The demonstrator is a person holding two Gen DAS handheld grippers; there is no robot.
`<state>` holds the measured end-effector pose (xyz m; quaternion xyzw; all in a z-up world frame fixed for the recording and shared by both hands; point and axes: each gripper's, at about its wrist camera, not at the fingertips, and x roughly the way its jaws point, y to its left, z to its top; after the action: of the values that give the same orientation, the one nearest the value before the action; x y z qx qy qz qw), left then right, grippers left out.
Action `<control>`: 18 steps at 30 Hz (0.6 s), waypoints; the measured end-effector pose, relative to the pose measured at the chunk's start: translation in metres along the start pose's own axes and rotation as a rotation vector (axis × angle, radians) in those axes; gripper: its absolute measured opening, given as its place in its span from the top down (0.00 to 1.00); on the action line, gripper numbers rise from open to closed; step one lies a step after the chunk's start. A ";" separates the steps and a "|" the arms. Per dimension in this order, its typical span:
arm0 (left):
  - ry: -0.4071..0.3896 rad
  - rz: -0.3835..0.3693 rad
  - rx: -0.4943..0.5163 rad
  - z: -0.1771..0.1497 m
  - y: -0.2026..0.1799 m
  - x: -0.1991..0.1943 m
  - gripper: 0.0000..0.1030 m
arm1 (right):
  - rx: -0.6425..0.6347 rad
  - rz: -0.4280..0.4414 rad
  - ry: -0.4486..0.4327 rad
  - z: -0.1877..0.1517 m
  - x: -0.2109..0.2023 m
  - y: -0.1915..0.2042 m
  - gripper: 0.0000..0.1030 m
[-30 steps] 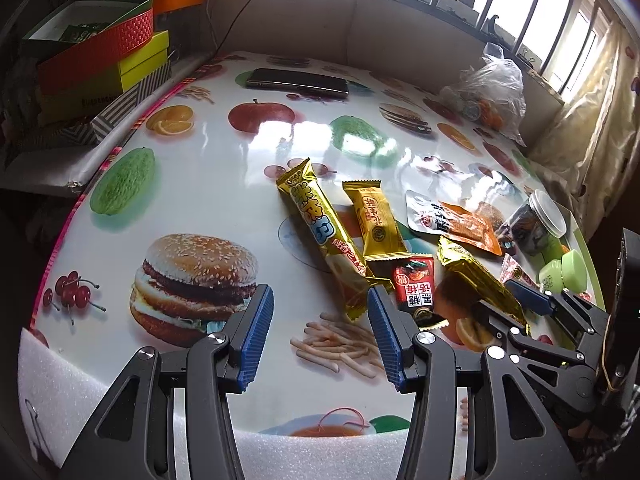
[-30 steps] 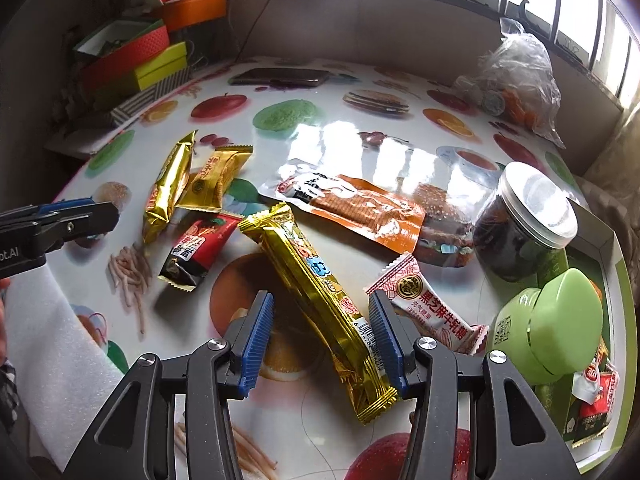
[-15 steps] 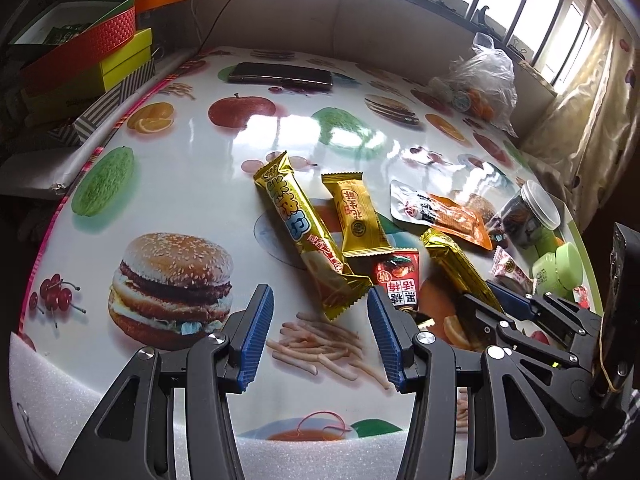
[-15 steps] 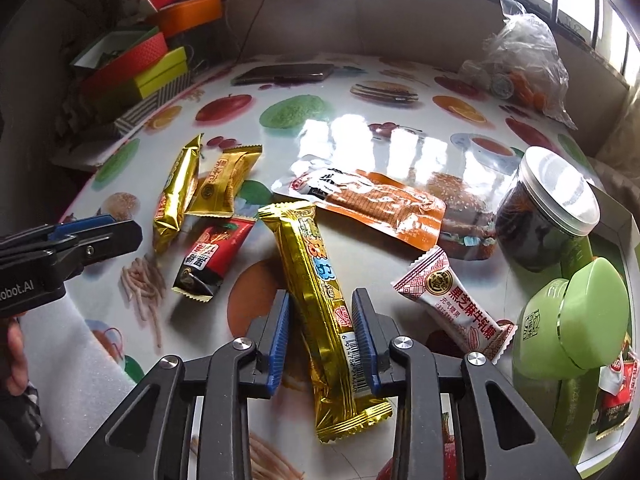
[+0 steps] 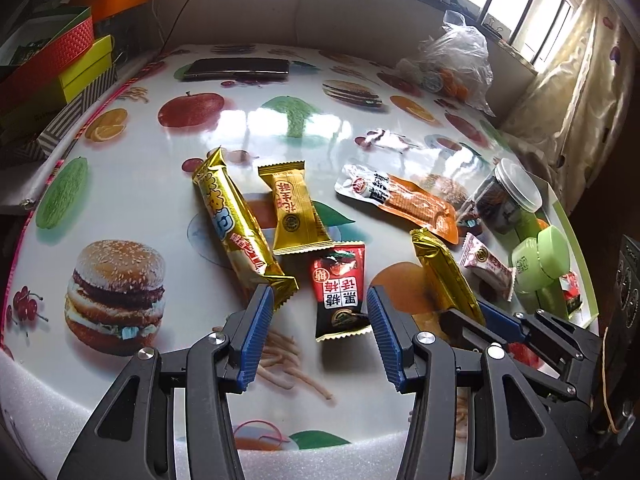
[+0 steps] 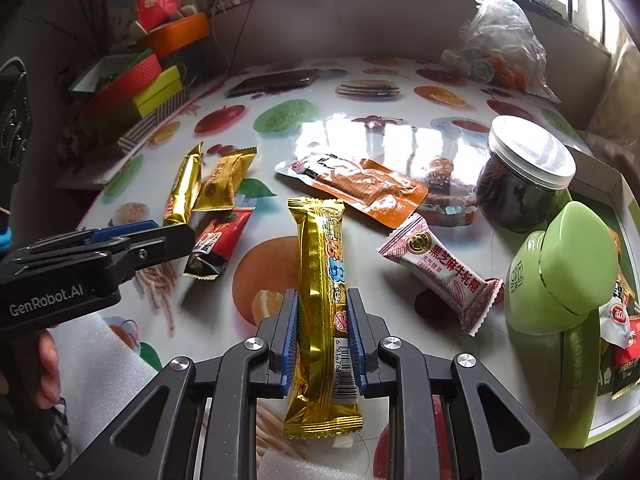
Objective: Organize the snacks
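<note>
My right gripper [image 6: 322,300] is closing; its blue pads press both sides of a long gold snack bar [image 6: 322,264] near its barcode end. That bar [image 5: 444,276] also shows in the left wrist view, running into the right gripper [image 5: 480,316]. My left gripper [image 5: 319,294] stands open low over a red-and-black packet [image 5: 340,284], whose lower half lies between the fingers untouched. To its left lie a second long gold bar [image 5: 236,224] and a small gold packet [image 5: 294,212]. An orange pouch [image 6: 360,188] and a white-and-red candy [image 6: 444,276] lie further right.
A dark jar with a clear lid [image 6: 524,176] and a green container [image 6: 560,276] stand at the right by a green-rimmed box [image 6: 616,192] with packets in it. A plastic bag [image 5: 452,64], a phone [image 5: 240,68] and stacked boxes [image 5: 60,64] line the far side.
The right gripper's jaws went from wide apart to pressed on the gold bar, which now lines up with the fingers. The left gripper shifted right, from the first gold bar's end to the red packet.
</note>
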<state>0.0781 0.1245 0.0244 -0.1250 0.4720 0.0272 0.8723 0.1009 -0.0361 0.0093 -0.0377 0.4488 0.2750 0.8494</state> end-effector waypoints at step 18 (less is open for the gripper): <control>0.034 0.043 0.012 0.002 -0.014 0.026 0.51 | 0.072 0.005 0.002 -0.008 -0.005 -0.017 0.79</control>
<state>0.0960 0.1097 0.0068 -0.1098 0.4895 0.0408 0.8641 0.1014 -0.0547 0.0055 -0.0062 0.4592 0.2608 0.8492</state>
